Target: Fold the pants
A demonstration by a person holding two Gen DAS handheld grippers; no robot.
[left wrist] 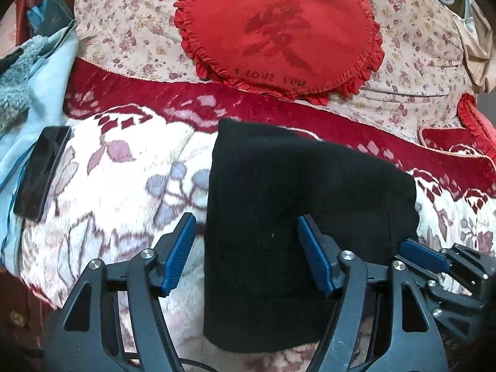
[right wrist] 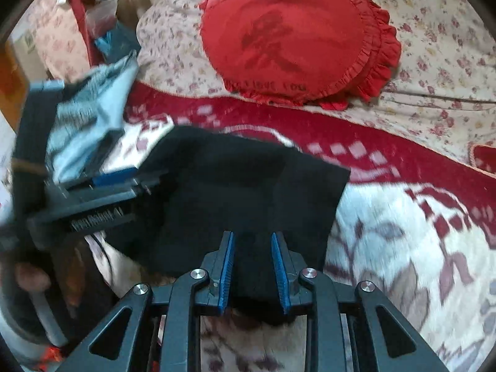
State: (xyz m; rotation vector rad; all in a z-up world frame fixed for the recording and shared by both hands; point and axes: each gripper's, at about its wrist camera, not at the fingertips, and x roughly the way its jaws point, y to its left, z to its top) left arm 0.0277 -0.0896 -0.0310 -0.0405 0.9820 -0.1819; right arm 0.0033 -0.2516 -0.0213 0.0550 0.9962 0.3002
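There is one pair of black pants (left wrist: 297, 217), folded into a compact block, lying on a white and red floral blanket (left wrist: 124, 186). One red heart pillow (left wrist: 279, 37) rests behind on a flowered quilt (left wrist: 124, 31), and one black phone (left wrist: 40, 170) lies at the left. The left gripper (left wrist: 246, 251) hangs over the left edge of the pants, its fingers spread wide and holding nothing. The right gripper (right wrist: 252, 266) is low at the near edge, fingers partly apart with black cloth between them; whether it grips I cannot tell.
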